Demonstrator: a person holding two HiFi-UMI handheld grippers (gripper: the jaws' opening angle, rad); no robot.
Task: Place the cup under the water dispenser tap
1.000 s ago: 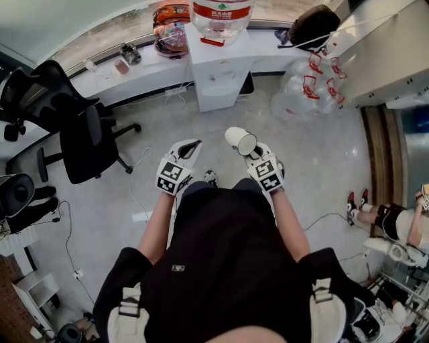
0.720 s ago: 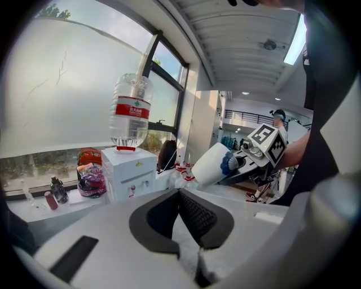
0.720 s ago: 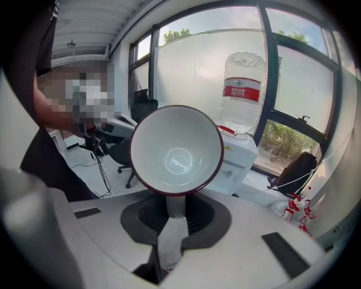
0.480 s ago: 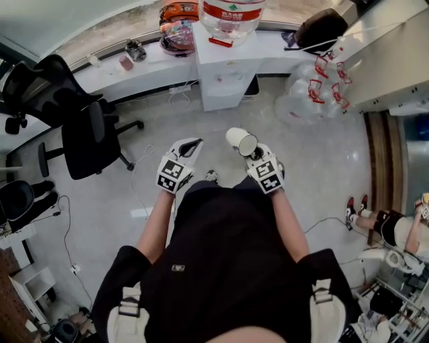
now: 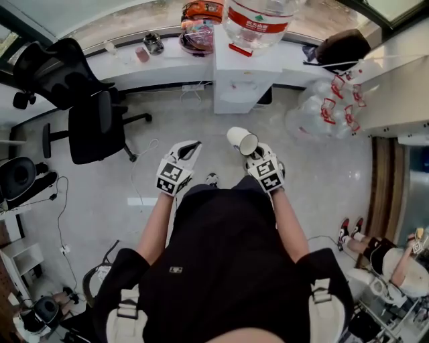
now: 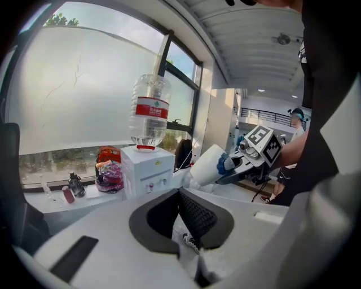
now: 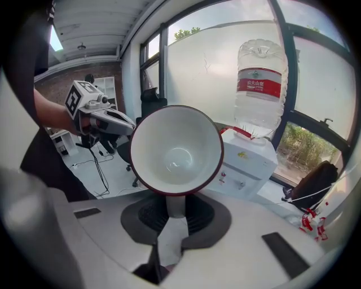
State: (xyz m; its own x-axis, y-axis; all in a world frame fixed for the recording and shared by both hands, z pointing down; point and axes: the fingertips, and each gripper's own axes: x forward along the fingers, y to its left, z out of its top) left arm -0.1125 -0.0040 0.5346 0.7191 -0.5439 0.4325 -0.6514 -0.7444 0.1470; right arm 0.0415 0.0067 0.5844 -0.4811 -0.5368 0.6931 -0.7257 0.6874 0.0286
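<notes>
The cup [image 5: 241, 141] is empty: white inside with a dark red rim, tipped on its side so its mouth faces back toward the right gripper [image 5: 252, 151]. That gripper's jaws are closed most of the way on a narrow white part just under the cup's rim, and they hold it in the air above the floor [image 5: 305, 167], well short of the water dispenser [image 5: 242, 82]. The left gripper [image 5: 195, 143] carries nothing, and its fingertips meet with no object between them. It is held beside the right one but apart from it.

The white dispenser stands against the window ledge [image 5: 167, 63] with a clear bottle [image 5: 260, 19], red-labelled, upended on top. Its small taps [image 7: 221, 180] sit in the front face. Between the cup and the dispenser the floor is bare. A black office chair [image 5: 97, 124] stands off to the left, and a heap of clear empty jugs [image 5: 320, 110] crowds the right side of the dispenser
</notes>
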